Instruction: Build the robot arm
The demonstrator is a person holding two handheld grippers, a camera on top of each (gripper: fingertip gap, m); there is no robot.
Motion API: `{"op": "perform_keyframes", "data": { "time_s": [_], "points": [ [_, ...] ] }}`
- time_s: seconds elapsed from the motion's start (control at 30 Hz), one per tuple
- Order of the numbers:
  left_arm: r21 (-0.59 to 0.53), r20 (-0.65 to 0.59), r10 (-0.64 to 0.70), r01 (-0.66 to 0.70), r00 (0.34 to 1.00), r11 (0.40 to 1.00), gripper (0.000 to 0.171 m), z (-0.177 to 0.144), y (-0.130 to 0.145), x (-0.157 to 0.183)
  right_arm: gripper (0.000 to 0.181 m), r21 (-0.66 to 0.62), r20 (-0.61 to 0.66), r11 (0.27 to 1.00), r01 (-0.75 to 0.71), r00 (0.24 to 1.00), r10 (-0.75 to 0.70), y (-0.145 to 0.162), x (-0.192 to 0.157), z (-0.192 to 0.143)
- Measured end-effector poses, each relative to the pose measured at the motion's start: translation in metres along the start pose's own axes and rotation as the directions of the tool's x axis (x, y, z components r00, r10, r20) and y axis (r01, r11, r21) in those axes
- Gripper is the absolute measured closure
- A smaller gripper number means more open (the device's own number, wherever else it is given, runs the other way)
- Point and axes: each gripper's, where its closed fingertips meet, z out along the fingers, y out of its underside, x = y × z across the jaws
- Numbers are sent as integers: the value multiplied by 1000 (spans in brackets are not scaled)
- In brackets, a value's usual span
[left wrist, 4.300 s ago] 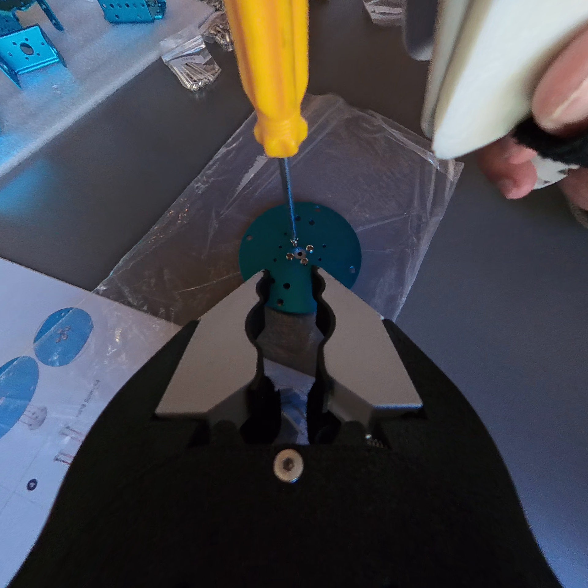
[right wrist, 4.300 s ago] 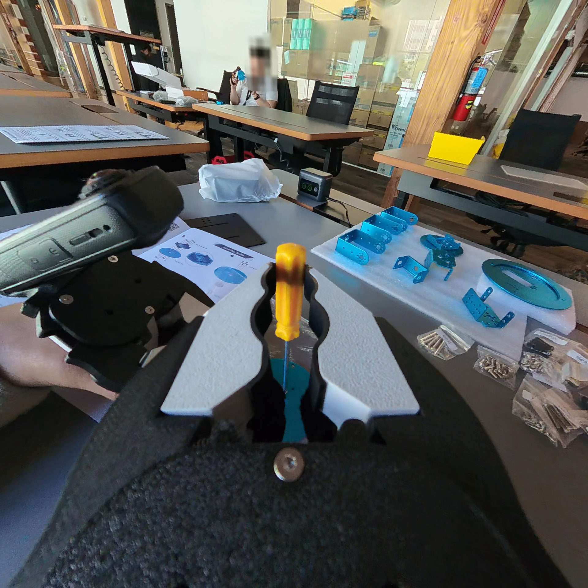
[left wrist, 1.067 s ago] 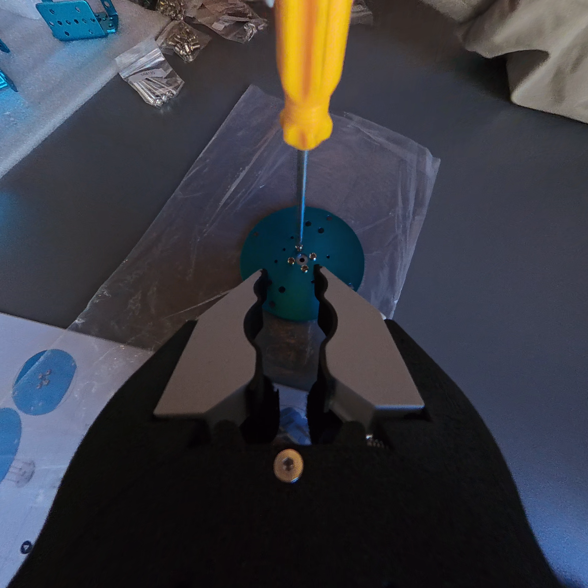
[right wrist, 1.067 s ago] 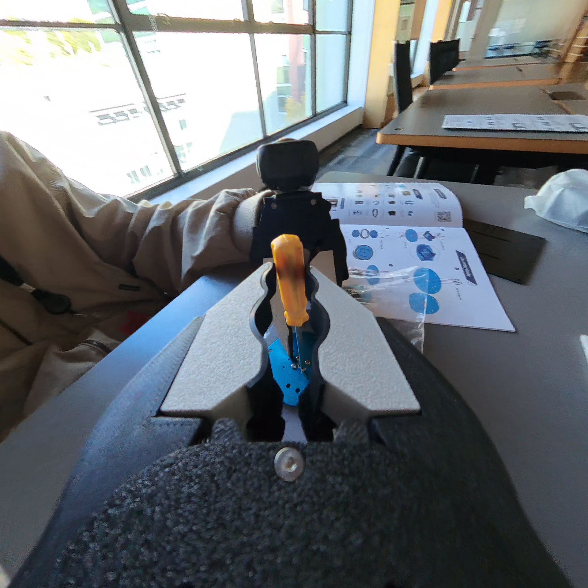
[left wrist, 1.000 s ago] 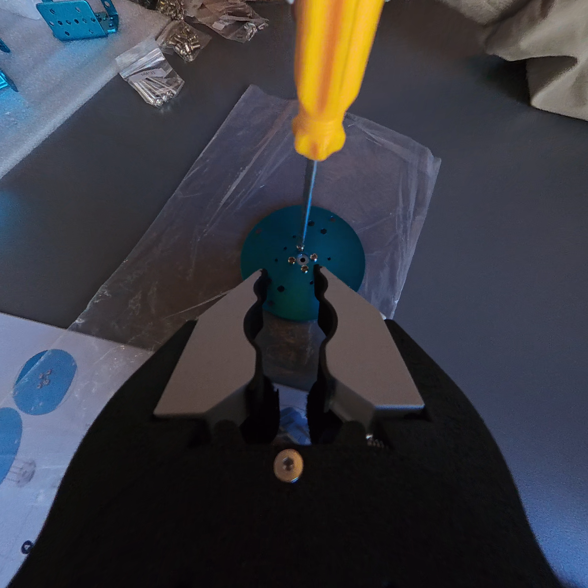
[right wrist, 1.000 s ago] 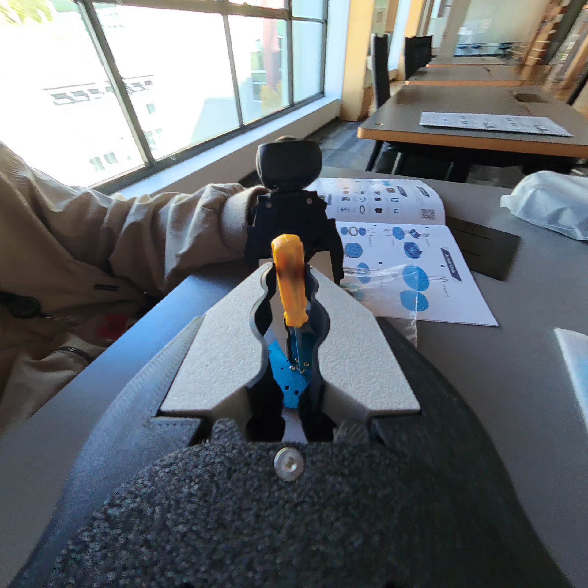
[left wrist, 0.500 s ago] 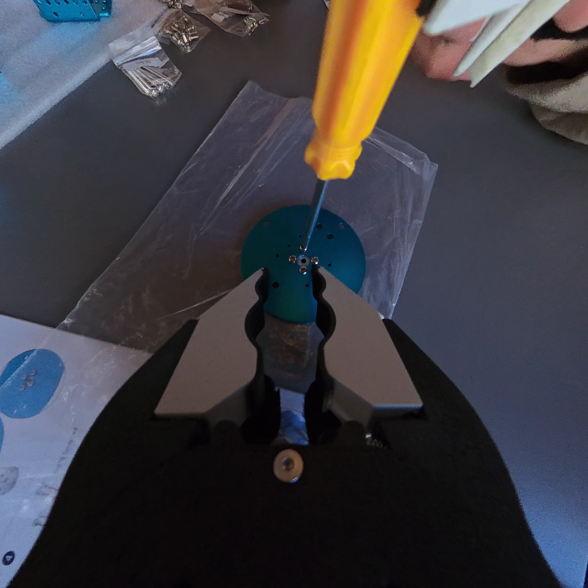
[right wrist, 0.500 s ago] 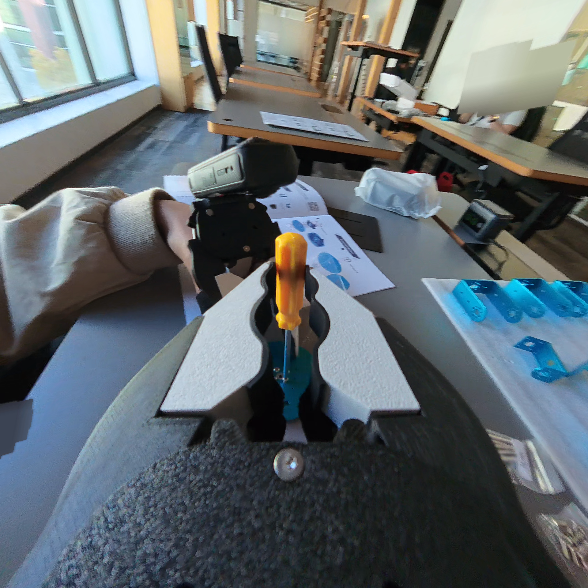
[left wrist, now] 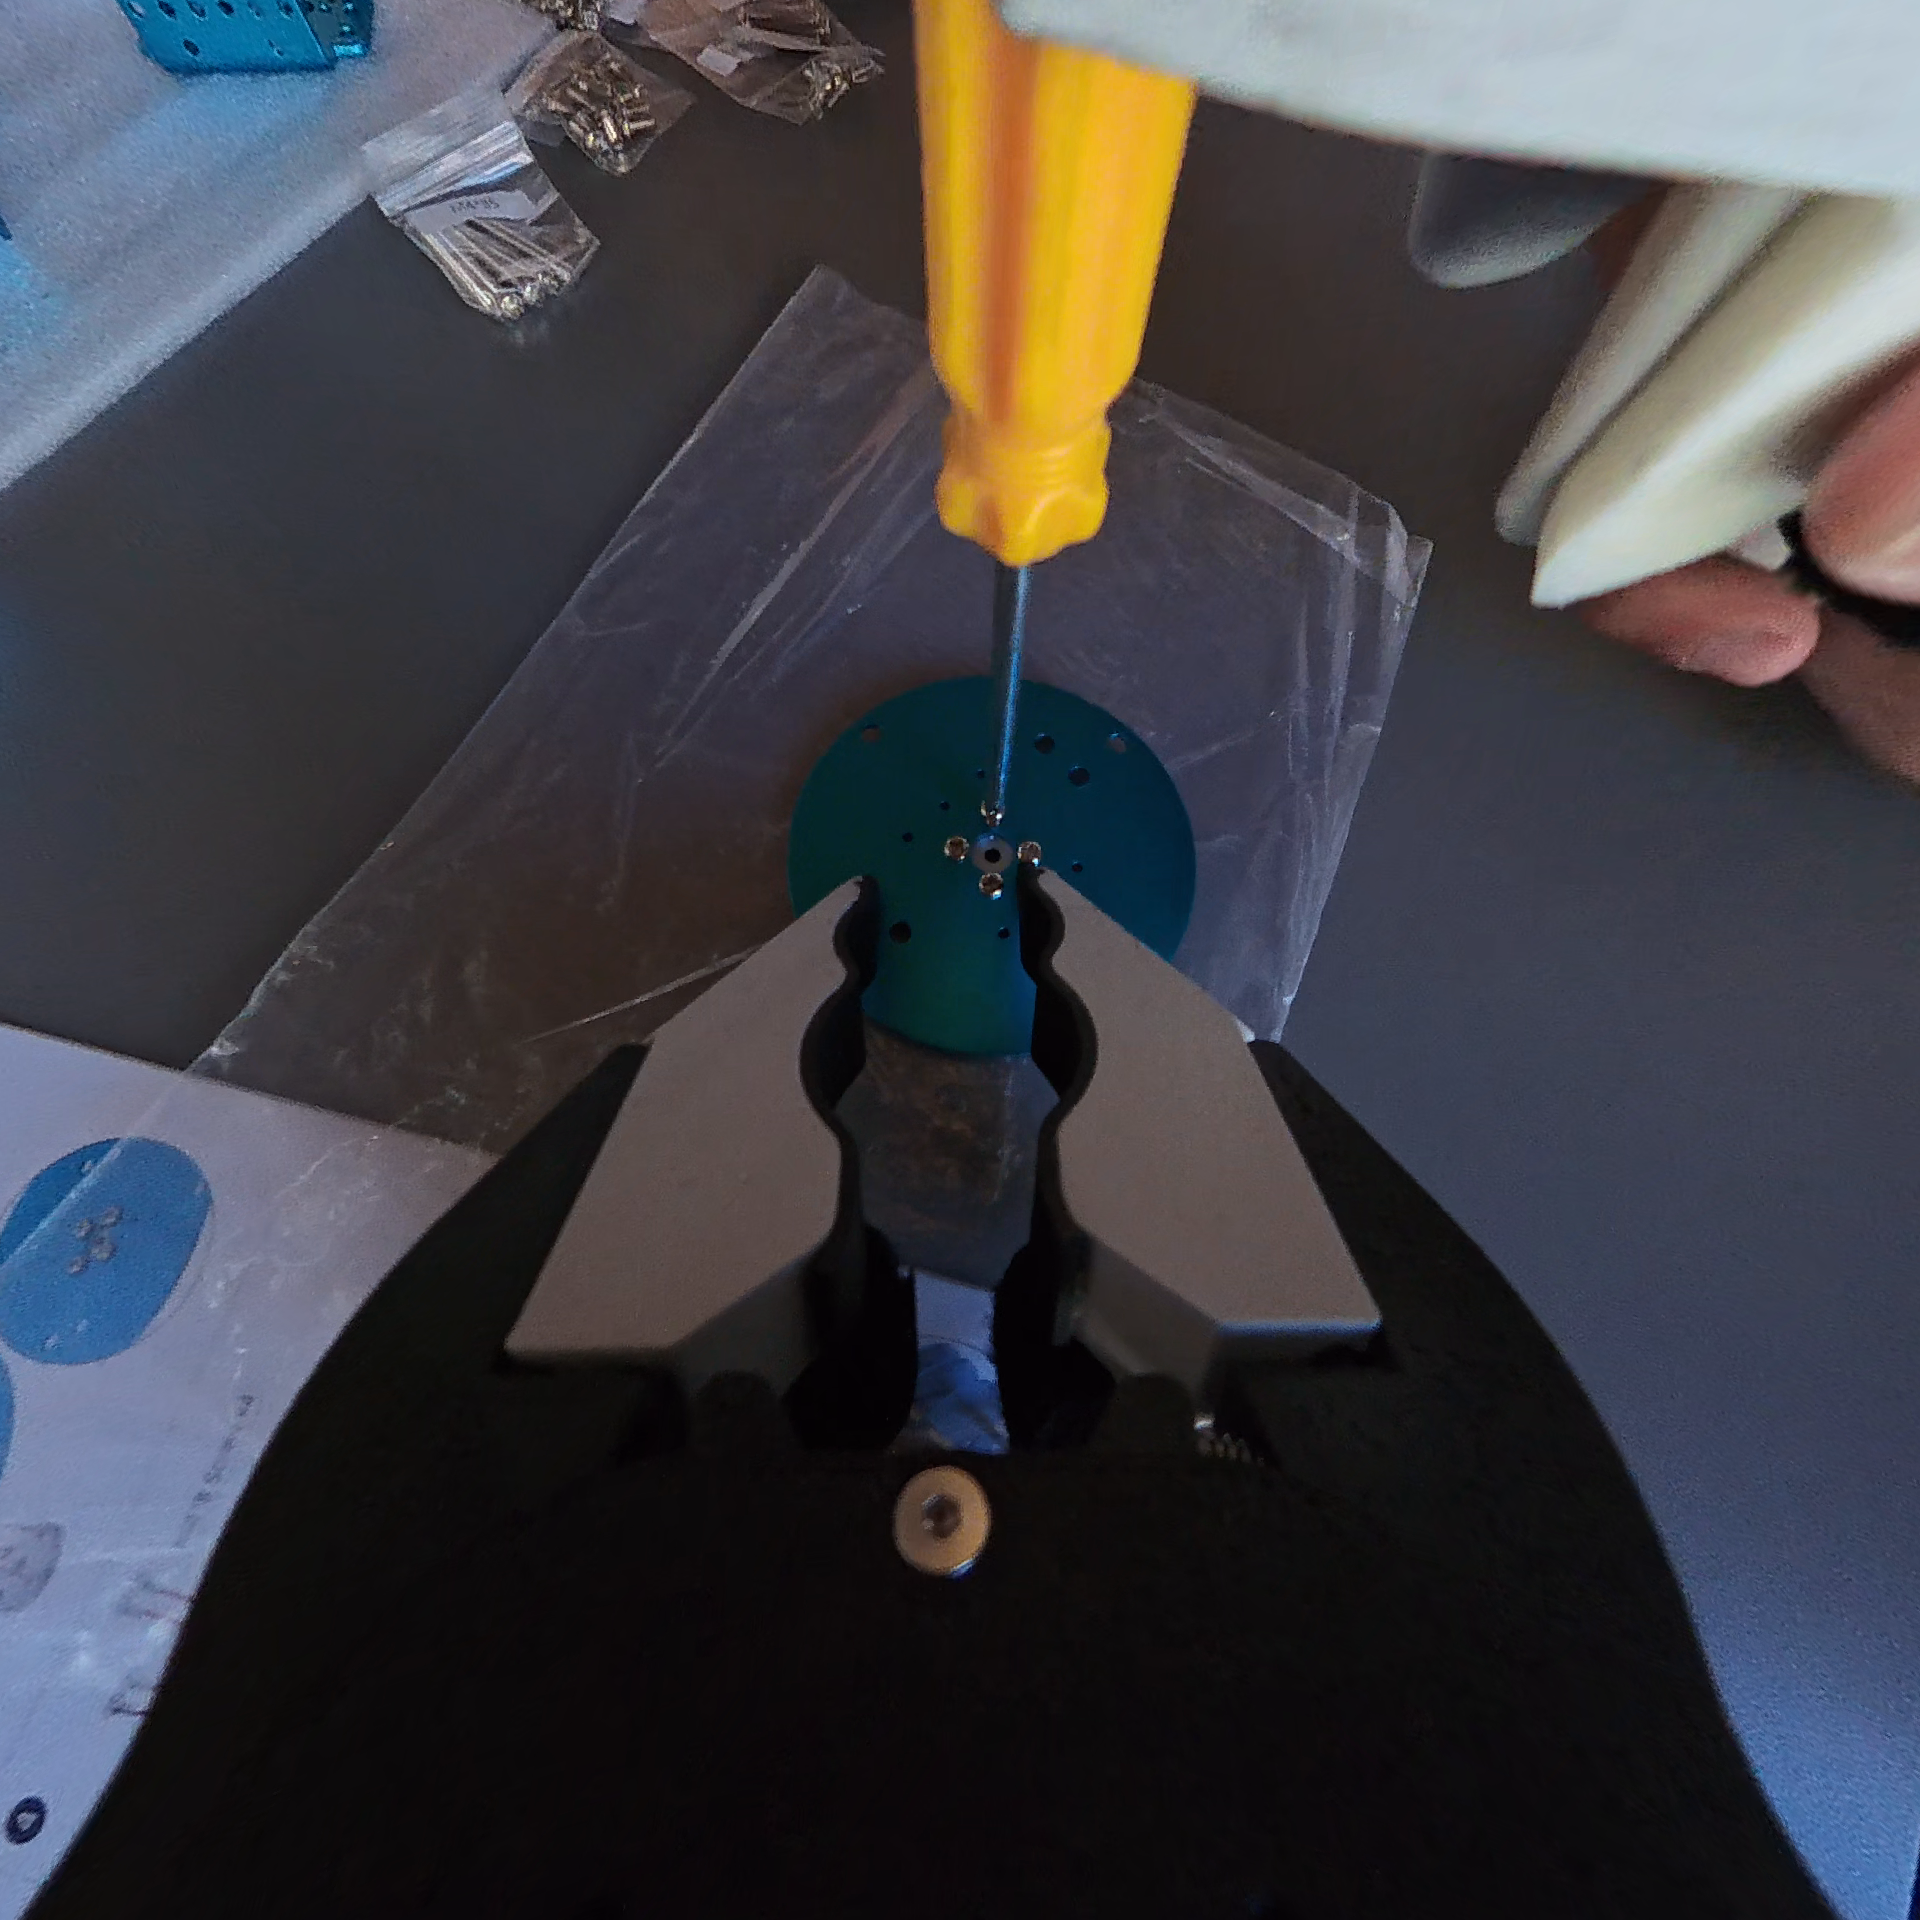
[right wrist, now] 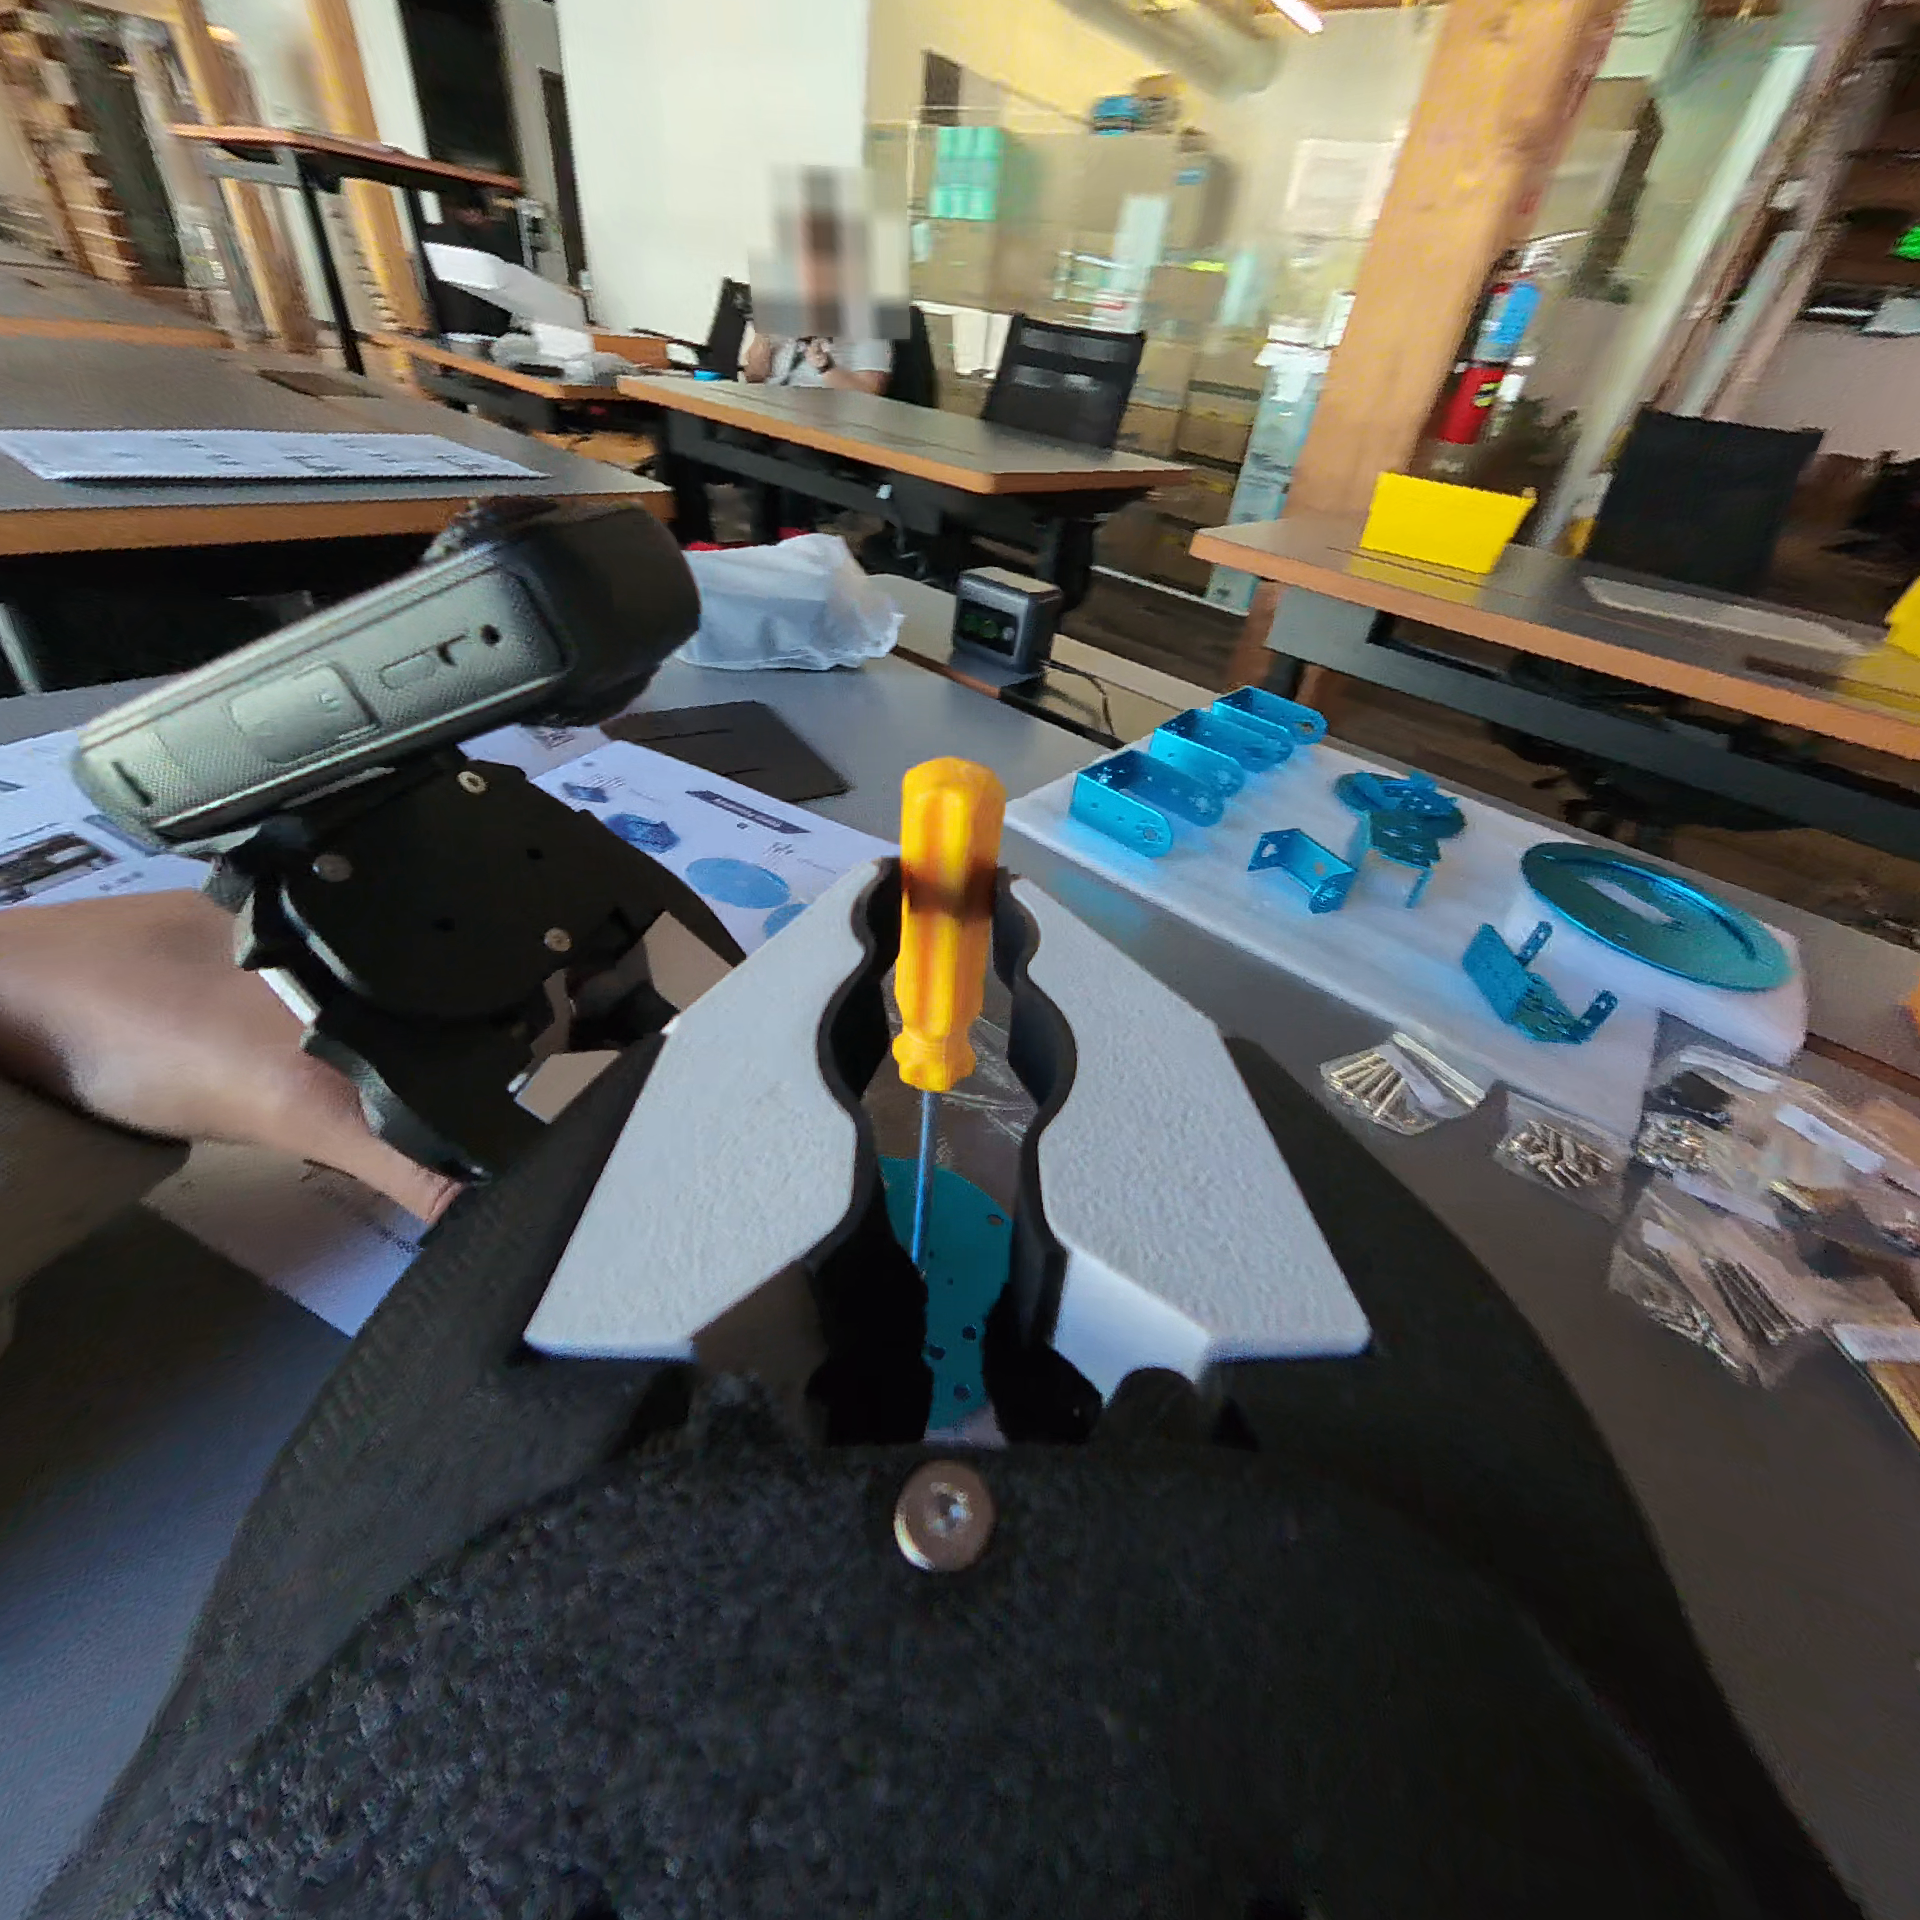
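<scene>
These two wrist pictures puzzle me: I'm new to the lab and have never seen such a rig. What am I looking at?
There is no robot here. A person holds a two-finger gripper in each hand, and each gripper carries a camera that looks out along its fingers.

The left wrist view looks down at a grey table. The left gripper is shut on the edge of a teal round plate with holes, which lies on a clear plastic bag. An instruction sheet lies at lower left.

The right wrist view looks across the room. The right gripper is shut on a yellow screwdriver, whose tip meets a small screw near the plate's middle. To the right lie blue metal brackets on white foam and bags of screws.
</scene>
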Motion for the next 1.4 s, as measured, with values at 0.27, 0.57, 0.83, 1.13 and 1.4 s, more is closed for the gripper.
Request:
{"op": "perform_keyframes", "data": {
  "time_s": [0.27, 0.57, 0.83, 1.13, 1.4],
  "points": [
    [1, 23, 15, -15, 1000, 1000, 144, 0, -1, 0, 165, -4, -78, 1000, -6, 997, 5, 0, -4, 5],
    [136, 60, 55, -63, 997, 989, 136, -8, -30, 5, 166, 1, -65, 1000, -6, 998, 6, 1, -1, 1],
    [255, 38, 59, -67, 998, 965, 168, -12, -49, 7, 165, 9, 9, 999, -45, 999, 45, 1, -2, 3],
    [270, -3, 60, -57, 998, 961, 168, -11, -51, 8, 130, -22, 588, 986, -168, 795, 149, -19, 23, -32],
    [277, -34, 55, -44, 998, 960, 168, -9, -52, 11, 123, -406, 905, 897, -177, 60, 421, 5, 65, -38]
  ]
}}
